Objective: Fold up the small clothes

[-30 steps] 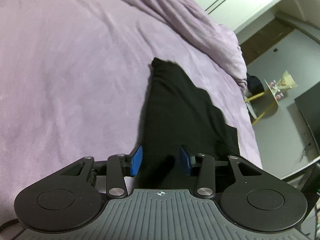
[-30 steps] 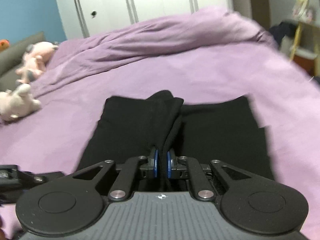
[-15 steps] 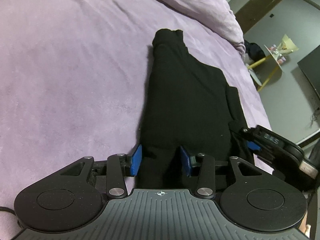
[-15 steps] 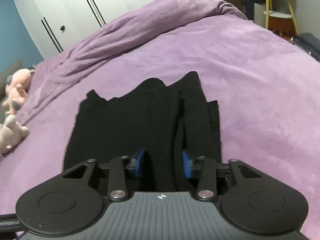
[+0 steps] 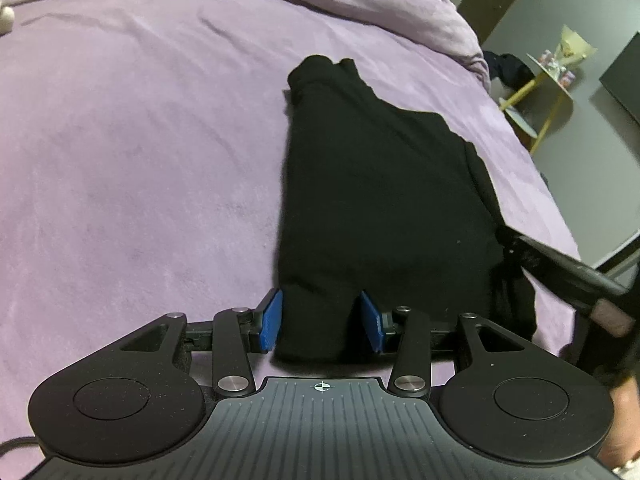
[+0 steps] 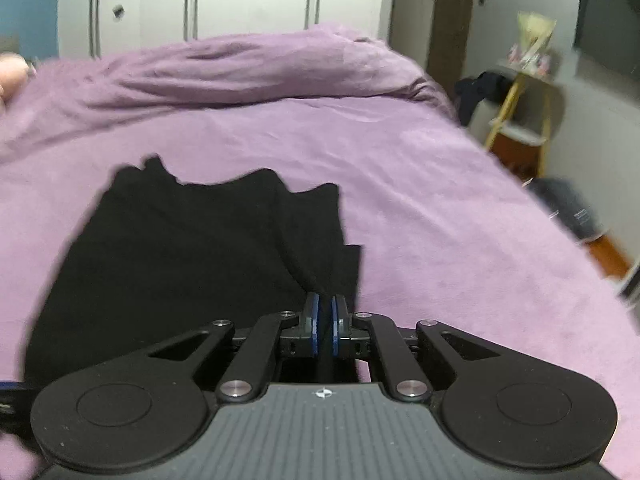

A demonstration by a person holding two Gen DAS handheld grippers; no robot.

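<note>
**Garment: soft, light, best held at its near hem**

Garment (image 5: 380, 200), black and limp, lies on the bed (image 5: 140, 140). Left claw (image 5: 320, 322) gapes around a near fold; right claw (image 6: 324, 322) is pinched on the hem corner. Cloth will likely sag, so grip corners.

We see a single black garment (image 5: 384, 208) lying on the purple bed (image 5: 140, 168), plain dark cloth, partly folded with layered edges. Its near corner sits between the spread blue pads of the left hand-held gripper (image 5: 320, 322), bunched there, and the cloth runs away from that gripper, narrowing to a rolled end at the far side. Its right-hand edge is pinched between the closed pads of the right hand-held gripper (image 6: 325, 330), with creases fanning out from them and the far edge jagged.
</note>
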